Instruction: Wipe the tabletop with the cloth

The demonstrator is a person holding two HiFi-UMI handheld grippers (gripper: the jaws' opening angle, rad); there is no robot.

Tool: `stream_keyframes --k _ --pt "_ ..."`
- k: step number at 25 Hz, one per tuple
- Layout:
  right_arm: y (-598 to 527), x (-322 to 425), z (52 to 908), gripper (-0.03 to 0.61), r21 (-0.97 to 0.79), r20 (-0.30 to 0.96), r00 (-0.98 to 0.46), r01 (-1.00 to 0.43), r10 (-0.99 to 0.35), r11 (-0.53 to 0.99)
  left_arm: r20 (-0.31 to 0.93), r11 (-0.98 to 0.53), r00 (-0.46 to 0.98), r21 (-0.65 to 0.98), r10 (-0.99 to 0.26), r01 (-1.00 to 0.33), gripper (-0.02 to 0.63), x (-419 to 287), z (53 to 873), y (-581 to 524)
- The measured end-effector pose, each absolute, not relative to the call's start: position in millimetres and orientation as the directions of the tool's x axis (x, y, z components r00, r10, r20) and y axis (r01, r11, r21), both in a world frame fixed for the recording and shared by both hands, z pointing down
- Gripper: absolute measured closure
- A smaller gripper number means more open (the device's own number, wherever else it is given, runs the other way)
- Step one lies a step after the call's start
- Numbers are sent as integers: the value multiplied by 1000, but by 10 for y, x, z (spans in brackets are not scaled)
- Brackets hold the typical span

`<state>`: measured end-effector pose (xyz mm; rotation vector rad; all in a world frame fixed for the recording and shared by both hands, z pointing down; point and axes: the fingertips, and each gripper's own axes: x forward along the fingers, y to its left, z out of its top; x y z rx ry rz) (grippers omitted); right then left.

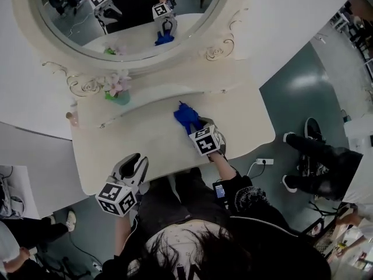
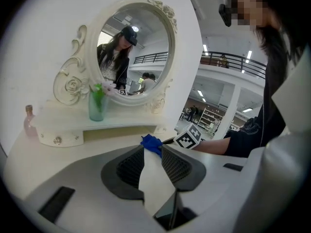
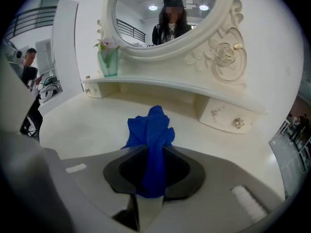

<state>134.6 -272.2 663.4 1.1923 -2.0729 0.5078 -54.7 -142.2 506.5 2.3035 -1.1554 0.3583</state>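
Your right gripper (image 3: 154, 153) has its fingers closed on the blue cloth (image 3: 151, 127). A fold of it is pinched between them, and the rest bunches out past the tips. In the head view, that bunch lies on the cream bench (image 1: 145, 140), about mid-width and just in front of the raised shelf (image 1: 157, 95) under the mirror (image 1: 175, 56). Whether the cloth presses flat on the surface or only brushes it cannot be told.

Your left gripper (image 1: 140, 158) is well apart from the cloth, over the near edge of the bench on your left side. Its fingers stand wide apart and hold nothing. In the left gripper view only bare bench top shows between them, with the cloth and the right gripper's marker cube (image 2: 187, 137) beyond.

On the shelf, a green glass vase (image 1: 119, 96) with pale pink flowers stands towards the left, at the foot of the mirror frame. A small pink bottle (image 2: 29, 121) stands at the shelf's far left end. Both are well clear of the cloth. The mirror reflects both grippers and the blue cloth.
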Motion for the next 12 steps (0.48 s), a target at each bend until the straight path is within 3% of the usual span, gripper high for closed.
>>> stream_keyframes --k 12 --pt "-2953 3401 6668 491 57 730 -208 -931 -651 361 485 -522 621 340 -615 -782 503 646 5191 -1525"
